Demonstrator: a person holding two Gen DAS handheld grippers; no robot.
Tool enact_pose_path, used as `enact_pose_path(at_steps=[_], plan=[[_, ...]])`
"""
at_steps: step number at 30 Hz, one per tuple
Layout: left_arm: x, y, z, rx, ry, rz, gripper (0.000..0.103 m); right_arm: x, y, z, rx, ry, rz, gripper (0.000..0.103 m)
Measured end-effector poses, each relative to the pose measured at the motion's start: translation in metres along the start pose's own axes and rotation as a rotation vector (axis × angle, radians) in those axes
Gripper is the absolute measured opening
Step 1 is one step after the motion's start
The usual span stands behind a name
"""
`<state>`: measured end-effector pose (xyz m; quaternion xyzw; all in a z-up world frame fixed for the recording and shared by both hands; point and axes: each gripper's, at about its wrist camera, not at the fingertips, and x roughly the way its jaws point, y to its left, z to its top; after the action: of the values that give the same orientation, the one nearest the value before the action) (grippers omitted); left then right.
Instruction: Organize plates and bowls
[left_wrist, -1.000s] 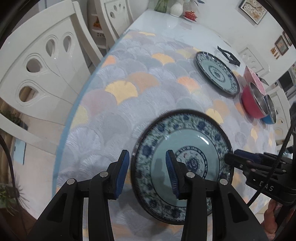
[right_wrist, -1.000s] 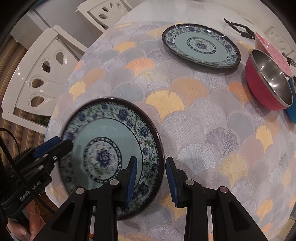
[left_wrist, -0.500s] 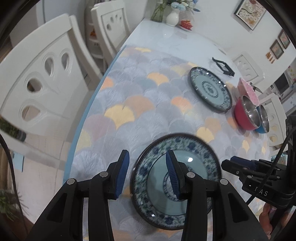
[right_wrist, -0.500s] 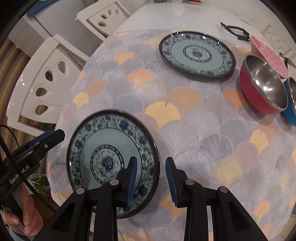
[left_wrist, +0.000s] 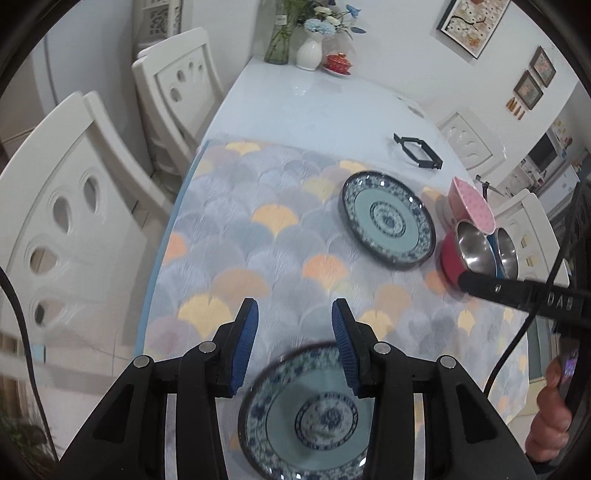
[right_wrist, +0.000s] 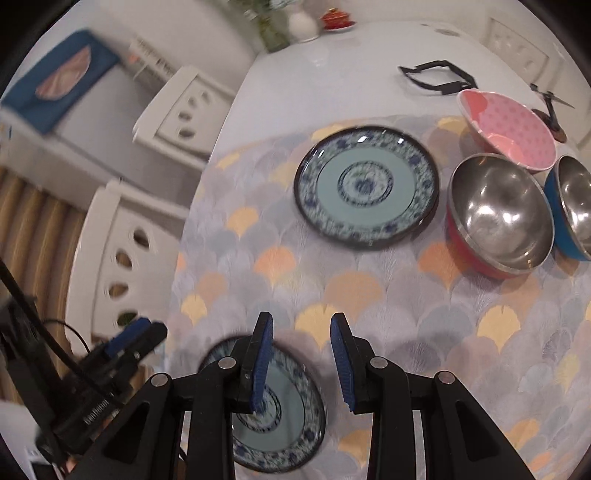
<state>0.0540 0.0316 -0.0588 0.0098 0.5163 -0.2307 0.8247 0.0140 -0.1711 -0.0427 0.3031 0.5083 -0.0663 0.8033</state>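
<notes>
- Plates and bowls sit on the patterned cloth of the desk (left_wrist: 295, 107): a near plate (left_wrist: 306, 417) lies flat at the near edge of the desk, and a far plate (right_wrist: 365, 192) lies flat further in, toward the right side.
- Just right of the far plate stand three bowls in a cluster: a red bowl (right_wrist: 498, 218) with a steel inside, a blue bowl (right_wrist: 574, 210) touching or almost touching it, and a pink bowl (right_wrist: 509, 129) behind them, tipped on its side.
- The left hand-held gripper (left_wrist: 293, 350) hangs above the near plate with its blue pads spread and nothing between them; the plate shows below and behind the pads, not pinched.
- The right hand-held gripper (right_wrist: 301, 358) is likewise spread and empty, above the same plate's right rim.
- Neither plate is stacked and no bowl is nested, so the sorting looks barely begun; the step in hand reads as positioning over the near plate, or choosing between it and the far things. Which one, I cannot tell.
- A sensible next move, as I judge it, is to bring one pair of pads down onto the near plate's rim, one pad under the lip and one above, pinch, lift it level and carry it onto the far plate.
- The plate lies flat on cloth, so getting a pad under its edge may need a slight tilt, or the other gripper steadying the opposite rim.
- The plate sits close to the near edge, so a careless push could slide it off.
</notes>
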Motion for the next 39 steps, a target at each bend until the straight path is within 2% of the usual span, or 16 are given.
enact_pose_path(at_steps=[5,10,16,17,19,23,28,35,39], plan=[[0.011,-0.004,0.038,0.026,-0.013,-0.041,0.039,-0.010,-0.007,0.048,0.034,-0.052,-0.018,0.032],[0.027,-0.015,0.066,0.080,-0.015,-0.070,0.044,-0.007,-0.020,0.096,0.054,-0.083,-0.061,0.034],[0.078,-0.023,0.089,0.112,0.077,-0.126,0.047,0.018,-0.048,0.142,0.080,-0.057,-0.133,0.048],[0.088,-0.025,0.090,0.113,0.102,-0.136,0.051,0.026,-0.052,0.148,0.080,-0.046,-0.154,0.048],[0.106,-0.026,0.092,0.103,0.143,-0.164,0.057,0.041,-0.060,0.157,0.079,-0.018,-0.196,0.050],[0.133,-0.030,0.093,0.096,0.195,-0.199,0.057,0.075,-0.073,0.170,0.079,0.058,-0.252,0.050],[0.155,-0.038,0.095,0.111,0.212,-0.209,0.057,0.102,-0.078,0.181,0.090,0.080,-0.357,0.050],[0.172,-0.038,0.099,0.090,0.223,-0.233,0.048,0.115,-0.083,0.186,0.093,0.083,-0.432,0.050],[0.179,-0.039,0.097,0.082,0.238,-0.257,0.040,0.121,-0.091,0.188,0.105,0.100,-0.429,0.050]])
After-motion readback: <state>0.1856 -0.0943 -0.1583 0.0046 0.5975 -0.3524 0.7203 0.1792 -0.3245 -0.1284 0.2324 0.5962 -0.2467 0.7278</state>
